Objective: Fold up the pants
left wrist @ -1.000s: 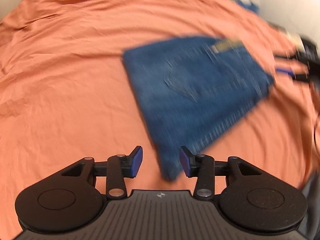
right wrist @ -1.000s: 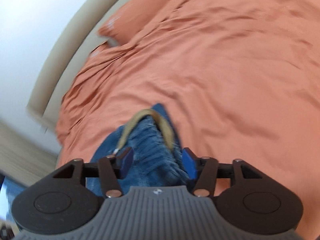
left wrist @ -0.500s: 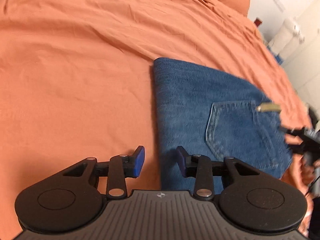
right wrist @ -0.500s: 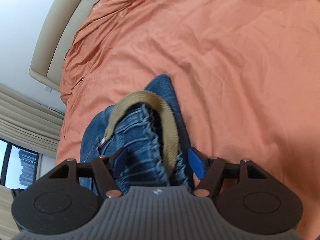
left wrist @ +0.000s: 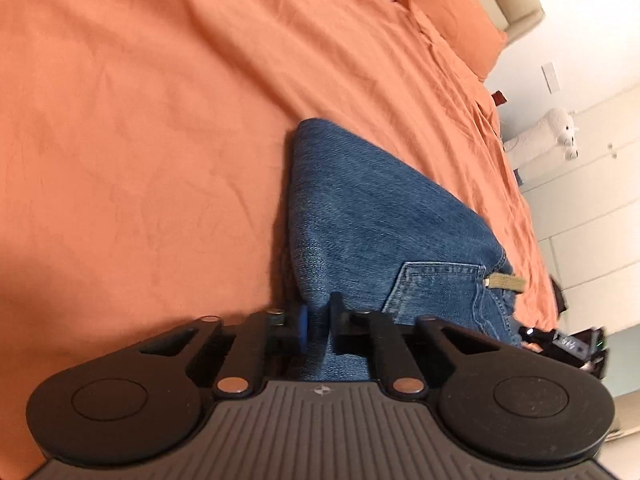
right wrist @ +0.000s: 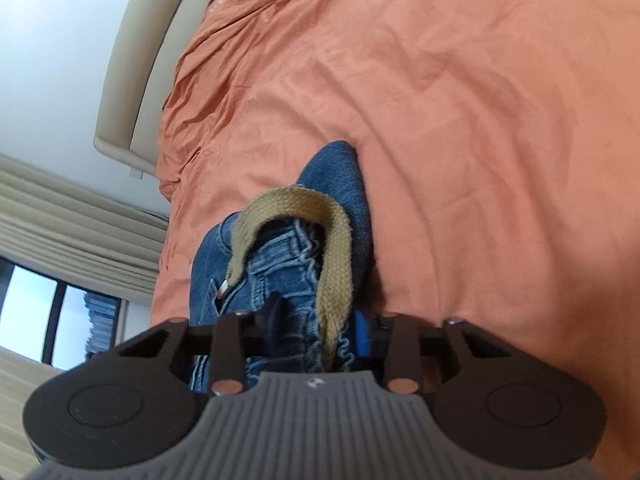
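Left gripper: our left gripper (left wrist: 316, 326) is pinched on the near edge of the jeans (left wrist: 372, 216); half a second ago its fingers were spread, with the denim edge lying between them ungripped.
Right gripper: our right gripper (right wrist: 320, 326) clamps the gathered waistband of the jeans (right wrist: 280, 280), denim bunched between the dark finger (right wrist: 274, 312) on one side and the blue pad on the other; half a second ago we had these fingers spread wider around the same bunch.
Jeans: we see them folded, resting on the orange bedsheet (left wrist: 160, 120), a back pocket (left wrist: 436, 288) facing up in the left wrist view. The far corner forms a rounded point towards the pillow (left wrist: 456, 20). Compared with the earlier frames the cloth fills more of both views and sits closer to our fingers.
Drawstring: the tan woven cord (right wrist: 320, 232) loops over the waistband in the right wrist view, one end with a metal tip (right wrist: 224, 289) hanging on the left, the other running down between the fingers. Its loop looks larger than before.
Surroundings: a beige headboard (right wrist: 132, 60) and curtains (right wrist: 72, 216) edge the right wrist view.
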